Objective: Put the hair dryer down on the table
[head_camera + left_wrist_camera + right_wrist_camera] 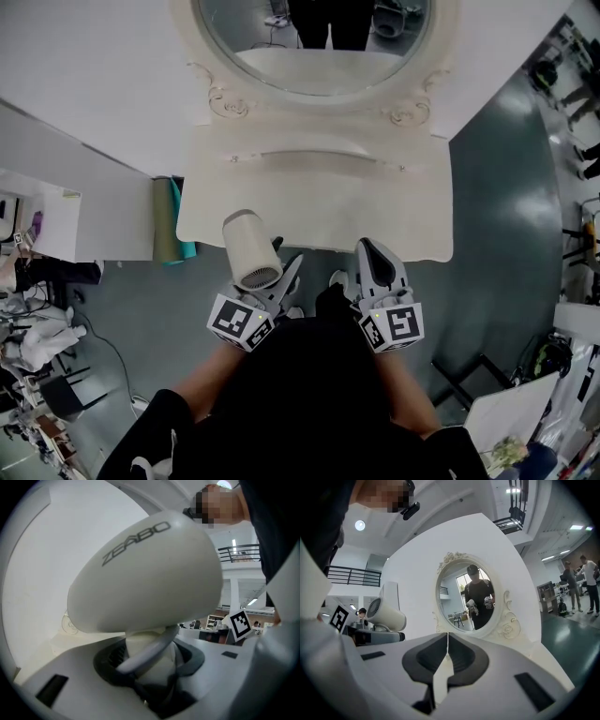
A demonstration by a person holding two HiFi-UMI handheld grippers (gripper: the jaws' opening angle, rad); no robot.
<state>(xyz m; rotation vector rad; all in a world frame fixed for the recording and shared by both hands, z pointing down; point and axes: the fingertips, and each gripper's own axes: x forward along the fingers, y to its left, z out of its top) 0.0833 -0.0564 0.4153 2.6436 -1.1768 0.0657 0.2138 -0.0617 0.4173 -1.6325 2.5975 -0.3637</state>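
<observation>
A: Left gripper [284, 278]; what does it hold?
B: Handle of the cream, barrel-shaped plastic hair dryer [251, 248], clamped so the body rides free at the near edge of the white dressing table [309, 202]; not yet down; right gripper [373, 258] closed, empty, spare.

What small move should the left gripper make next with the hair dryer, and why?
Probably carry it forward over the table, then lower. The left gripper is clamped on the hair dryer, which hangs at the table's front edge, not resting on it.
</observation>
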